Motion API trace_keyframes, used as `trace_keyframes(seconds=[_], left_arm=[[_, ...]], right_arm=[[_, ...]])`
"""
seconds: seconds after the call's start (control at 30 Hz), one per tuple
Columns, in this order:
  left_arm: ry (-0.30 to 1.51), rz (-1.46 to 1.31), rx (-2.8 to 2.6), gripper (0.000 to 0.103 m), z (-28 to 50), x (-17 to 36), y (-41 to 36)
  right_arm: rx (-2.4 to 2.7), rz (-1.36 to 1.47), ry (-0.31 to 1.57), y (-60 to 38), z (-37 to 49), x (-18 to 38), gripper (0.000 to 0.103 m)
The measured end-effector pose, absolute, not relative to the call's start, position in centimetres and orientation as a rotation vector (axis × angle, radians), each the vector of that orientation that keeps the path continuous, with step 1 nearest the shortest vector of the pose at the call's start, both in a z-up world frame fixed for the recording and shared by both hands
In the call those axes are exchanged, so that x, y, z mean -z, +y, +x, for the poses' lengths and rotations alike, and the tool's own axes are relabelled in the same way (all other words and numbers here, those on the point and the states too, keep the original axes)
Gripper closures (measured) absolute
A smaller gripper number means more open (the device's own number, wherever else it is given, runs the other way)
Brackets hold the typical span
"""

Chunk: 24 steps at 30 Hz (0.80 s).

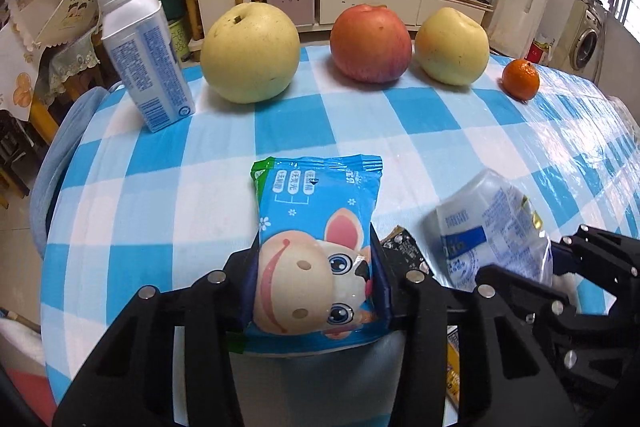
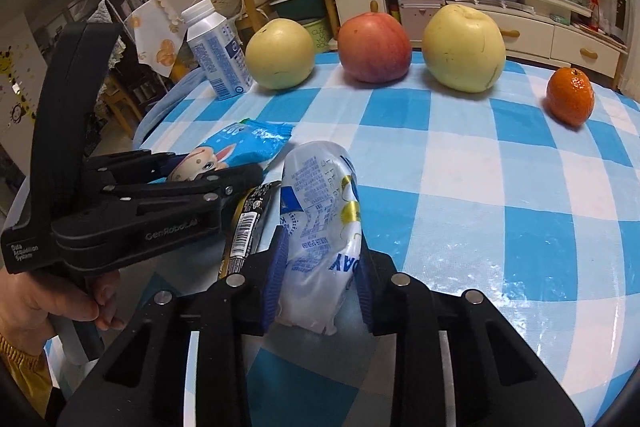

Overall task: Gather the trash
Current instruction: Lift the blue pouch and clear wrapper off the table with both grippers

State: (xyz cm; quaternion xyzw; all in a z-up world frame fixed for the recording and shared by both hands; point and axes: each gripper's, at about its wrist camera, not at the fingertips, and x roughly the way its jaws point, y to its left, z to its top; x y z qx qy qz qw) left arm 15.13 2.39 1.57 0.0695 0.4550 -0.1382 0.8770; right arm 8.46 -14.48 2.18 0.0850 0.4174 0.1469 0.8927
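A blue snack wrapper (image 1: pixel 316 211) with a cartoon face lies at the near edge of the checked table (image 1: pixel 360 131). My left gripper (image 1: pixel 316 267) is shut on its near half, a pad pressing each side. To its right is a crumpled clear plastic packet (image 2: pixel 320 211) with blue print, and my right gripper (image 2: pixel 320 279) is shut on its lower end. Between the two lies a black wrapper (image 2: pixel 245 227) with a barcode, untouched. The left gripper (image 2: pixel 208 163) also shows in the right wrist view, held by a hand (image 2: pixel 52 303).
At the back of the table stand a white milk bottle (image 1: pixel 140 51), a yellow pear (image 1: pixel 250 53), a red apple (image 1: pixel 371 43), a second pear (image 1: pixel 451 45) and a small mandarin (image 1: pixel 520 79). A blue chair back (image 1: pixel 64 155) is at the table's left edge. Shelves and cabinets fill the room behind.
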Motion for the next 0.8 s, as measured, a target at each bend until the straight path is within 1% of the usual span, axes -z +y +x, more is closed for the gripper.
trace_keyframes(seconds=[0.17,0.63,0.8], left_arm=[[0.939,0.104,0.289,0.057,13.1,-1.6,3.6],[0.919,-0.028,0.278,0.058,6.8,-1.7,6.9],[0.912,-0.092,0.267,0.058,5.1,-1.7,8.6]], right_arm=[[-0.318,0.164,0.855,-14.7,7.8,-2.7,0.078],[-0.334,0.078,0.812,-14.5,4.8,-3.9,0.08],[-0.32,0.089,0.795,-15.3,3.9,-4.5,0.08]])
